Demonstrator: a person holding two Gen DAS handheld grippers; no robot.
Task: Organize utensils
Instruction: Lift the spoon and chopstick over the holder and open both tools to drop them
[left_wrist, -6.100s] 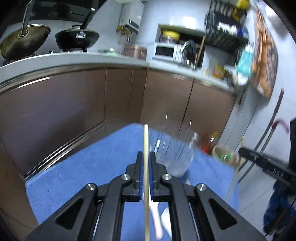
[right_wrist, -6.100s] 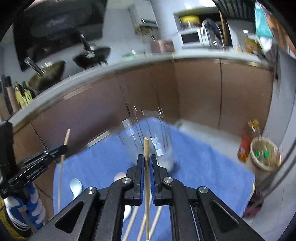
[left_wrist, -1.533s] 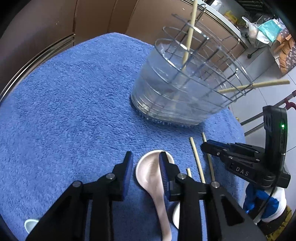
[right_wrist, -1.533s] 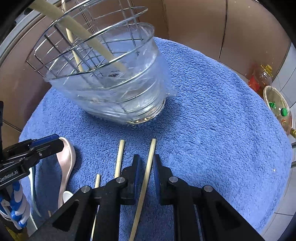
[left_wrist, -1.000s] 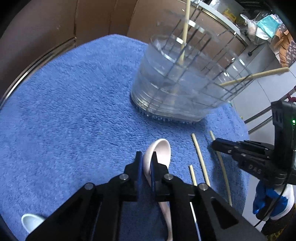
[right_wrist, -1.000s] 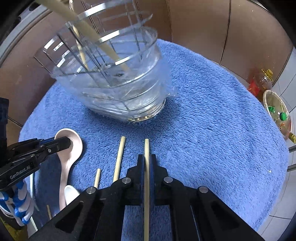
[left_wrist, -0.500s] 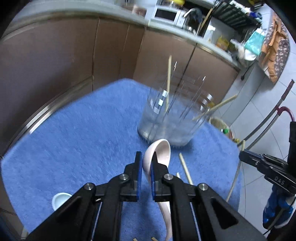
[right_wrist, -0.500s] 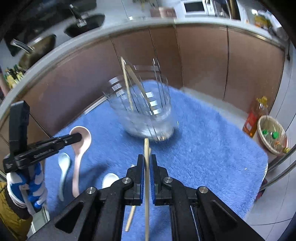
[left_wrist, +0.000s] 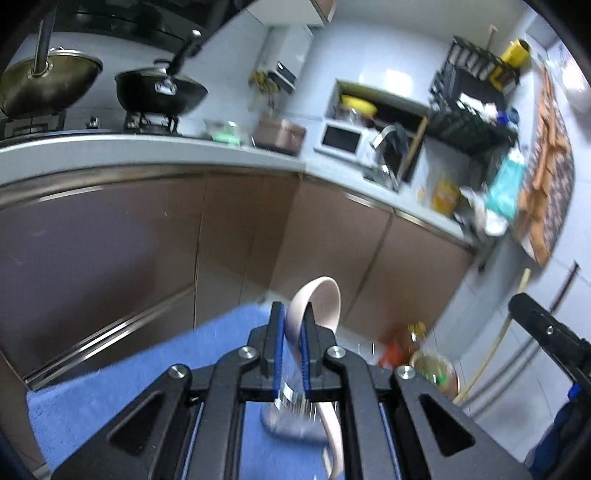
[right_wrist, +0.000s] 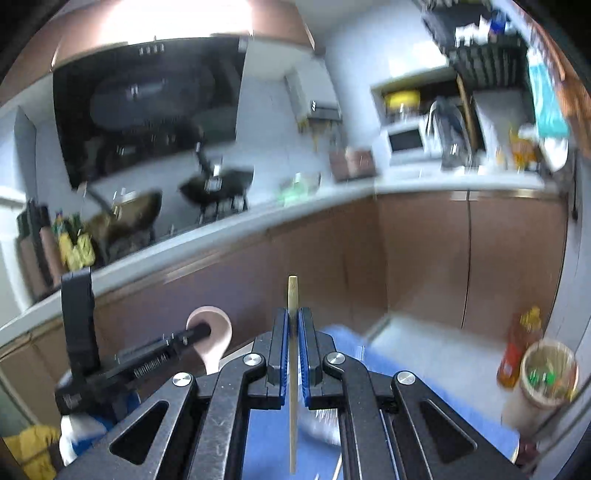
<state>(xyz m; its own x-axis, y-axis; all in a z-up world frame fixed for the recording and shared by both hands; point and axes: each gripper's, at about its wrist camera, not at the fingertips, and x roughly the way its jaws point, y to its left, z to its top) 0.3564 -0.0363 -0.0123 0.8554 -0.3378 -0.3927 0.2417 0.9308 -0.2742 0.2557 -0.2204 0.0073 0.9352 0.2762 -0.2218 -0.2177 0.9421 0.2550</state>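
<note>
Chopstick (right_wrist: 292, 387) and spoon (left_wrist: 317, 302) are both up in the air, well above the blue towel (left_wrist: 147, 365). Clamped in the right gripper (right_wrist: 293, 354), the chopstick runs straight along the fingers, its blunt tip poking out at twelve o'clock and its long tail trailing toward six. It looks light, stiff and smooth, so a pinch near the middle seems best; held so close to one end it may swing or slide between the pads. Squeezed in the left gripper (left_wrist: 291, 350), the pink spoon stands on edge with its bowl at twelve o'clock and its handle curving down toward five. It looks like glazed ceramic: hard, slick and likely to chip if dropped, so the neck just behind the bowl seems the safest hold. In the right wrist view the spoon and left gripper show at about nine o'clock. Below the left fingers, at six o'clock, a blurred clear holder with wire sides (left_wrist: 295, 417) sits on the towel. Brown cabinets (left_wrist: 110, 240) and a pale counter (left_wrist: 147, 151) lie beyond.
</note>
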